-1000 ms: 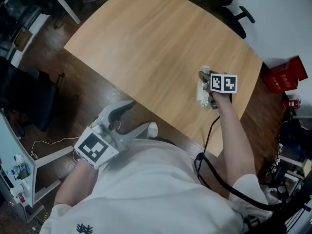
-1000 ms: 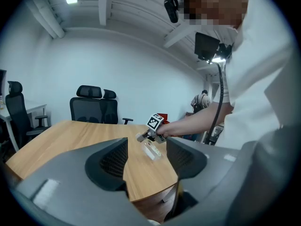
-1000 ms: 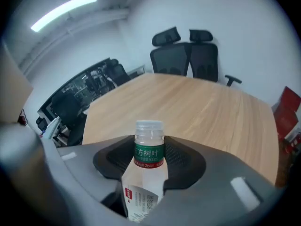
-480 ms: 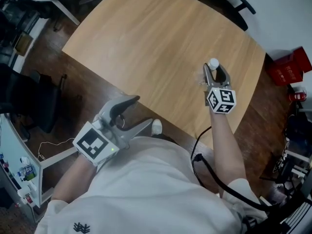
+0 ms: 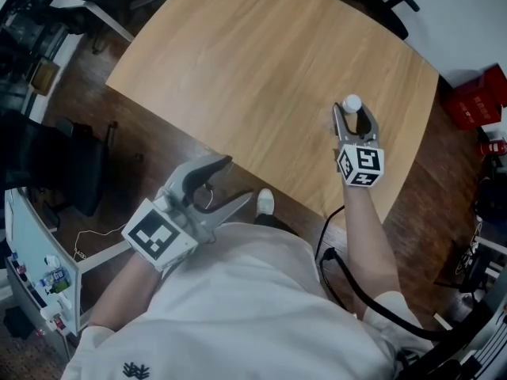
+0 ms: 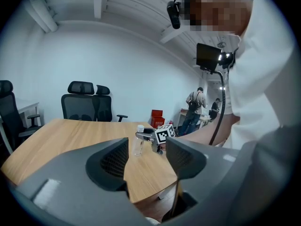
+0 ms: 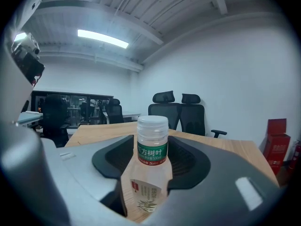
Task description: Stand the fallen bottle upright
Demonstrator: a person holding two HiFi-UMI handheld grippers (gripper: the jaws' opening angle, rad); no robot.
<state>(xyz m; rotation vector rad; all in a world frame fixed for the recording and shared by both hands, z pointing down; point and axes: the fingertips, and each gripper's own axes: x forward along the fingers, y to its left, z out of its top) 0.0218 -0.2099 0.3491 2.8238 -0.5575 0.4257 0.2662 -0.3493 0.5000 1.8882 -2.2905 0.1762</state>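
A clear plastic bottle [image 5: 351, 103] with a white cap and green label stands upright near the right edge of the wooden table [image 5: 238, 70]. My right gripper [image 5: 354, 112] holds it at the neck from the near side; its jaws are starting to open, with the pads still against the bottle [image 7: 151, 164]. In the left gripper view the bottle [image 6: 138, 145] stands on the tabletop with the right gripper [image 6: 143, 135] at its top. My left gripper [image 5: 238, 179] hangs off the table's near edge, open and empty, its jaws apart [image 6: 146, 157].
Red boxes [image 5: 475, 101] sit on the floor beyond the table's right end. Black office chairs [image 6: 87, 105] stand at the far side. A shoe [image 5: 265, 203] shows under the near edge. People [image 6: 195, 107] stand in the background.
The bottle went from tilted in the right gripper to upright on the table. The right gripper rose and swung level behind it. The left gripper stayed put.
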